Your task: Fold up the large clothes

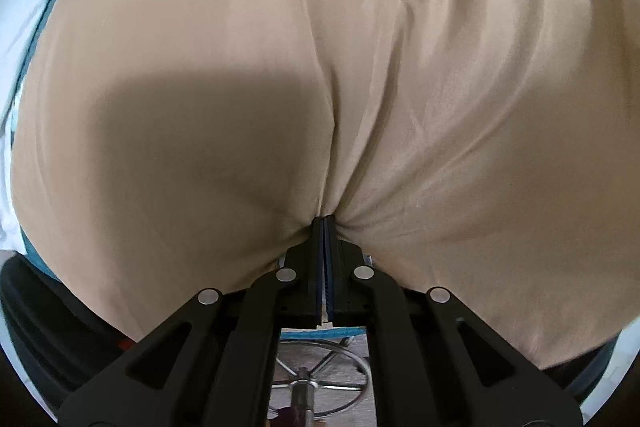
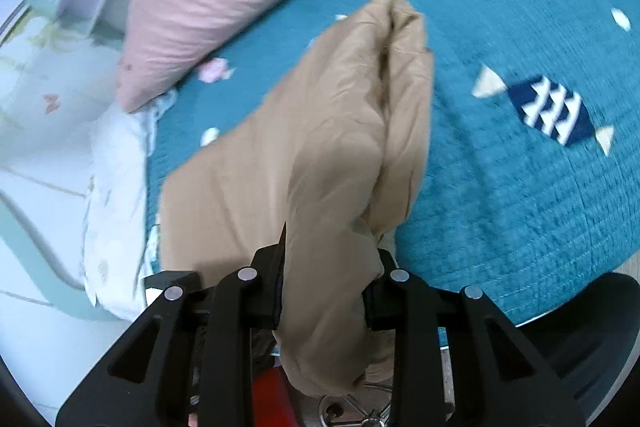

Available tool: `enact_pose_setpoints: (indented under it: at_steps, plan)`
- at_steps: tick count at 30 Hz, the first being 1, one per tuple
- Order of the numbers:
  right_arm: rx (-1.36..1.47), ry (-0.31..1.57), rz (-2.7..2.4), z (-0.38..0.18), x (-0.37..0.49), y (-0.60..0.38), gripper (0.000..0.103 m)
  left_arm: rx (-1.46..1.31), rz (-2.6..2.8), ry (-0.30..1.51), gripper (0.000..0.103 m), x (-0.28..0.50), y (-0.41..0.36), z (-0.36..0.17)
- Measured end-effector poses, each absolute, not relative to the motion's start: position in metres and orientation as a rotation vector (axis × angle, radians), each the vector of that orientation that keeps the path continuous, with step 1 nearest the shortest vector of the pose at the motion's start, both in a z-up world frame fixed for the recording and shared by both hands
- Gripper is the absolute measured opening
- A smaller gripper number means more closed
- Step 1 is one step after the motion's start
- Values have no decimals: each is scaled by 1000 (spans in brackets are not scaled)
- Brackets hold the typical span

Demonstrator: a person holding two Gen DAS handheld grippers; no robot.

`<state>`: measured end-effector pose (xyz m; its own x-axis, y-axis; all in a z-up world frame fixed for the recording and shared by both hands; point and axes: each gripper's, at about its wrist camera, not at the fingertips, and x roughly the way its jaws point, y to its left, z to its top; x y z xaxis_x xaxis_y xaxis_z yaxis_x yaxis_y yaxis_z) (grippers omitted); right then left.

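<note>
Left claw (image 1: pixel 324 223) is closed, pinching the tan garment (image 1: pixel 360 87). Right claw (image 2: pixel 328 291) grips a bunched fold of it above the teal quilt (image 2: pixel 520 187).

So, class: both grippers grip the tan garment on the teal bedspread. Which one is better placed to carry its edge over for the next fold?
Probably the right gripper: it holds a thick bunch of the tan garment lifted above the teal bedspread. The left gripper only pinches it.
</note>
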<state>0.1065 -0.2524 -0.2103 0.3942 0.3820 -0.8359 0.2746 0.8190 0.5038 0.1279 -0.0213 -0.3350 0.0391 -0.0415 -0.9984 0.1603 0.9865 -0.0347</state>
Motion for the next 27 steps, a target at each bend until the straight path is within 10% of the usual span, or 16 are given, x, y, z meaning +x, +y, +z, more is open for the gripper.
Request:
enact_pose_setpoints:
  at_steps: [27]
  plan:
    - [358,1125,355,-127,117,-94,25,0,-210,1341,4,62,57,-254]
